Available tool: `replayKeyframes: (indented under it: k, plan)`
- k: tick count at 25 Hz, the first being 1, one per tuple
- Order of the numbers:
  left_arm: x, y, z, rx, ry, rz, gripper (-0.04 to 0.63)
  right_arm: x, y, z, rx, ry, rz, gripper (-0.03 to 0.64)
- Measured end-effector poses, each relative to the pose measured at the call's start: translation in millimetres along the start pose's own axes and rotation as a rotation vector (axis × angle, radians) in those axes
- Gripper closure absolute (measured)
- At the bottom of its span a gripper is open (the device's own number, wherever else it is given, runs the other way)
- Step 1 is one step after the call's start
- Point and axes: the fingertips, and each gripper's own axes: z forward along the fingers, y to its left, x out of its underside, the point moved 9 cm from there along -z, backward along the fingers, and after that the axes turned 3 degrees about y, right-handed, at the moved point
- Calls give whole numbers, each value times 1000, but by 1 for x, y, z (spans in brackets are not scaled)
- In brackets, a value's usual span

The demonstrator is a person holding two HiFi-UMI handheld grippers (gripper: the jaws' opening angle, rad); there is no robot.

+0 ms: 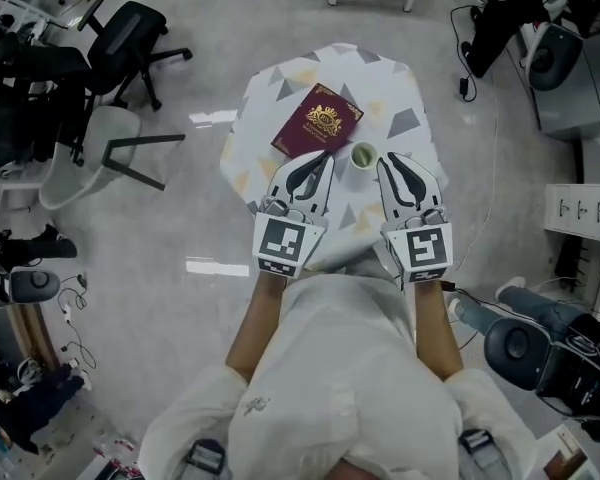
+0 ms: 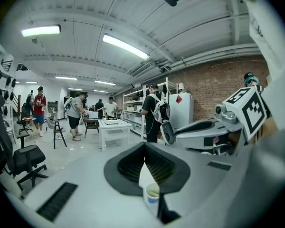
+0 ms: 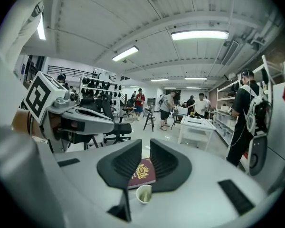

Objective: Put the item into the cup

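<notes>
Covering most of the working area is a small table (image 1: 400, 88) with a white top printed with grey and tan triangles, standing on a pale glossy floor. A person in a white shirt holds both tools over its near edge.

The left gripper (image 1: 324, 160), grey-bodied with black ribbed pads, lies over the table's near left part. In its own view, the left gripper (image 2: 143, 145) has its jaws closed tip to tip. Nothing is seen clamped between them; only a pale wedge of table shows behind the tips.

The right gripper (image 1: 389, 162), of the same build, lies just right of it. In its own view, the right gripper (image 3: 146, 144) has its jaws a narrow slot apart and empty.

A maroon rectangular booklet (image 1: 318, 120) with a gold crest lies flat near the table's centre. It shows through the right jaws' slot as well (image 3: 141, 172).

A small white paper cup (image 1: 363, 155) stands upright between the two sets of tips, just beside the booklet's near corner. Both gripper views show it (image 2: 152, 196) (image 3: 143, 194). Something pale green lies inside; its nature cannot be determined.
</notes>
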Motion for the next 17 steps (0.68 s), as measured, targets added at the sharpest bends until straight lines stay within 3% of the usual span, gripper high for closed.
replayKeyframes:
  k: [17]
  plan:
    - [-9, -4, -17, 73, -61, 13, 581, -12, 16, -29, 114, 0, -18, 577]
